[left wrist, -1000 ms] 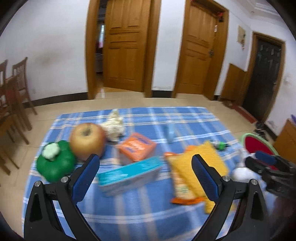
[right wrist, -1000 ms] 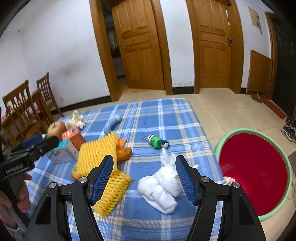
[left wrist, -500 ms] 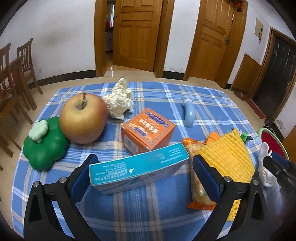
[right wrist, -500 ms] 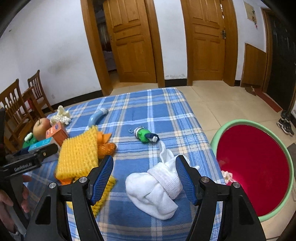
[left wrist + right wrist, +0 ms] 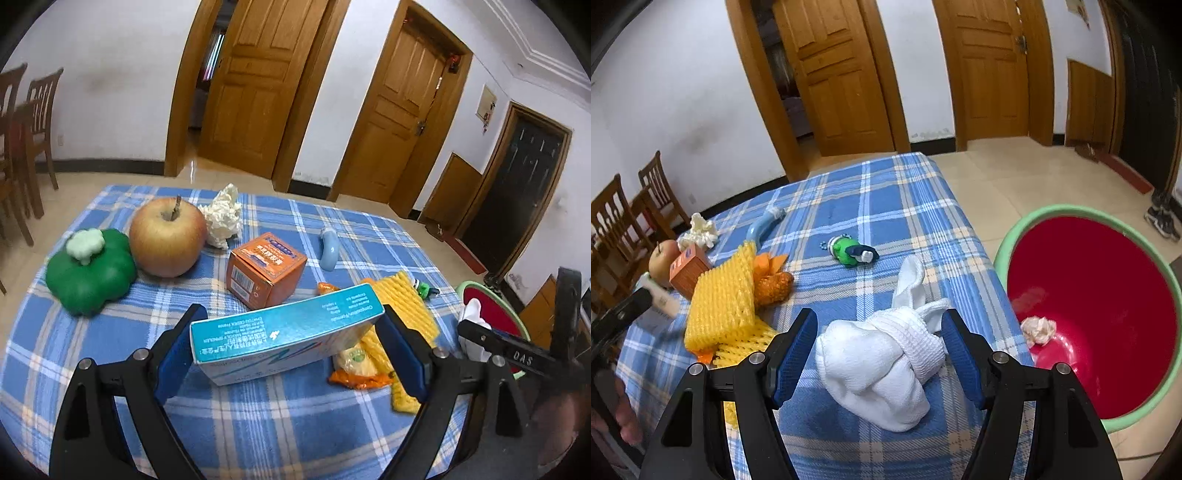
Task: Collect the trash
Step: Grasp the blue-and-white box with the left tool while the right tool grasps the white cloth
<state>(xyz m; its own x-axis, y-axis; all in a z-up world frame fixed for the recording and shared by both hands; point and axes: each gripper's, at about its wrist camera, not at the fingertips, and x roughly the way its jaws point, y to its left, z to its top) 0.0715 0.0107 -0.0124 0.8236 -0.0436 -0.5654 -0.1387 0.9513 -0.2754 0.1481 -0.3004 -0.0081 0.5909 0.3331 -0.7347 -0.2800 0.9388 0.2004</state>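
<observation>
So my left fingers [image 5: 288,347] are closing around the teal box [image 5: 284,334] right now. It sits lengthwise between the pads, just in front of the orange box [image 5: 266,268] on the blue plaid tabletop [image 5: 258,417], and I can't swear the pads are pressing on it yet. My right fingers [image 5: 879,350] are spread either side of the white balled-up socks [image 5: 882,365], not touching them. That bundle is right at the tabletop edge, just beside the red basin [image 5: 1108,314] with the green rim, which has one crumpled tissue [image 5: 1038,329] in it.

What could go wrong, I reckon: the teal box is long and I've got it by its ends, so a weak squeeze could let it sag or twist out once it's lifted. It also looks like thin card, so too hard a squeeze might buckle it. The yellow foam net [image 5: 404,314] and the orange wrapper [image 5: 356,373] lie just beside the teal box's right end, and my right-side pad could drag them along. On the other side, the socks are soft and lumpy, so my right fingers might catch only a loose flap and leave the rest behind.

Compared with a second back: the left view had the teal box farther off and the fingers wider. It now fills the gap. The right fingers have come in and down, from above the socks to level with them, at the same spread.
</observation>
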